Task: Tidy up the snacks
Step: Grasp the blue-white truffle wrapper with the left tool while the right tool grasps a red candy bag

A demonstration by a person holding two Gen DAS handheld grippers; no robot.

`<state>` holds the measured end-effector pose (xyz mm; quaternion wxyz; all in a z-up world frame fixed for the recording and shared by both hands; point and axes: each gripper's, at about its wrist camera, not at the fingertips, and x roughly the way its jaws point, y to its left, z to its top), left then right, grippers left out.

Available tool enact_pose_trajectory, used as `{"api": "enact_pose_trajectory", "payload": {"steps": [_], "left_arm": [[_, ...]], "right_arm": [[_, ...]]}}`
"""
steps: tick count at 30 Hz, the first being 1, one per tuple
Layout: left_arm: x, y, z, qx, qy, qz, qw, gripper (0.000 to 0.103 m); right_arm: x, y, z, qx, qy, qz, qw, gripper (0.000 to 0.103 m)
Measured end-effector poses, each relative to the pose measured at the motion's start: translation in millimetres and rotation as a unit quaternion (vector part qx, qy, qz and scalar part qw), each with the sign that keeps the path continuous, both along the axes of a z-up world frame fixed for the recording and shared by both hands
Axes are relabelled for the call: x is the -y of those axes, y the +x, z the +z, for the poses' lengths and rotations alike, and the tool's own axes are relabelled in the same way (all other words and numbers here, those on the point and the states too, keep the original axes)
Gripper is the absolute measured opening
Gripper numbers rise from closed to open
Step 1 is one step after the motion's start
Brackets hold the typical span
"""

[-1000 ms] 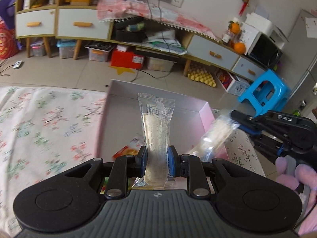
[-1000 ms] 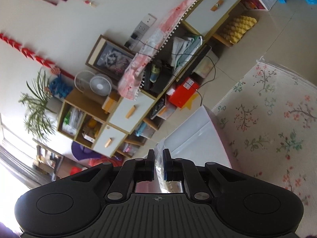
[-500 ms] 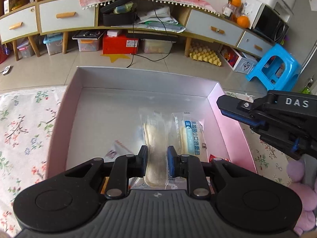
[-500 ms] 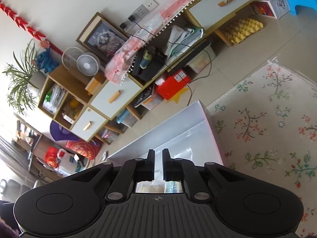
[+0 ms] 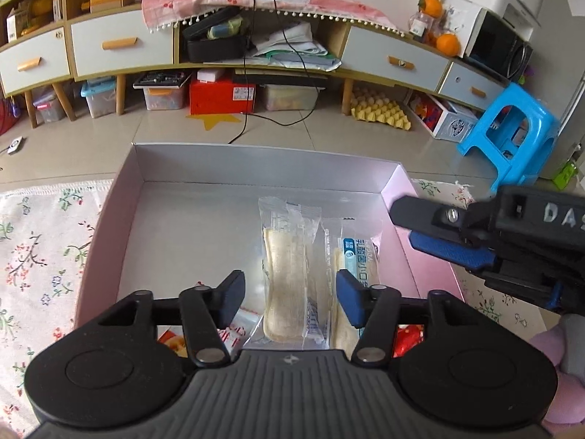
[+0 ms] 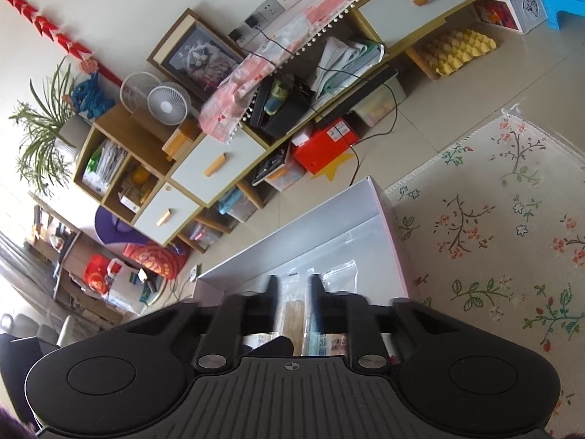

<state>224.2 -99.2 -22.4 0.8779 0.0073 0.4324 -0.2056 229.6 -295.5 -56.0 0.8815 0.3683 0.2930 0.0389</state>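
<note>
Two bread packets [image 5: 289,267] lie side by side in your box [image 5: 406,197]; both claws, left gripper [image 5: 290,294] and right gripper [image 5: 409,226], are spreading, pinching nothing. Lift straight toward twelve o'clock.

The box [image 5: 256,168] looks like card, matt silver-grey inside with a pink outer skin. The two snack packs [image 5: 292,248] in it are clear, glossy plastic film, crinkled at the sealed ends, the right one printed in blue. The left gripper [image 5: 290,294] is matt black plastic with a ribbed grey body, bare metal pivot pins and blue rubbery pads; the right gripper [image 5: 435,226] is the same make. The cloth [image 5: 40,248] under the box is woven, matt, flower-printed. Far off, the floor [image 5: 109,128] is smooth glossy tile, the cabinet [image 5: 120,44] wood with smooth pale fronts, the stool [image 5: 512,128] shiny blue plastic.
</note>
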Motion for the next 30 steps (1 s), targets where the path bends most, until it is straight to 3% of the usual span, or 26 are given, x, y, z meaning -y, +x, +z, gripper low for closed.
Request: {"api": "enact_pose_trajectory", "payload": {"steps": [2,3,15,21,30], "left_arm": [[-0.5,-0.9,3.0,-0.001,0.001,0.003,1.0,0.058],[-2.2,-3.3,4.8,-0.001,0.0,0.004,1.0,0.06],[-22.8,-33.2,31.4,0.014,0.018,0.003,0.9997,0.086],[-45.0,-59.6,39.9,0.016,0.02,0.012,0.9996,0.098],[-78.1,-99.5,45.4,0.023,0.038,0.02,0.9988,0.102]], "right_arm": [[-3.2,-3.2,2.3,0.001,-0.003,-0.001,1.0,0.061],[-5.1,-4.3,4.3,0.001,-0.008,0.0,1.0,0.065],[-26.1,-32.6,44.6,-0.008,-0.06,0.011,0.998,0.093],[-51.5,-59.7,63.5,-0.014,-0.116,0.026,0.993,0.099],[-99.8,-99.9,75.0,-0.024,-0.211,0.071,0.975,0.102]]}}
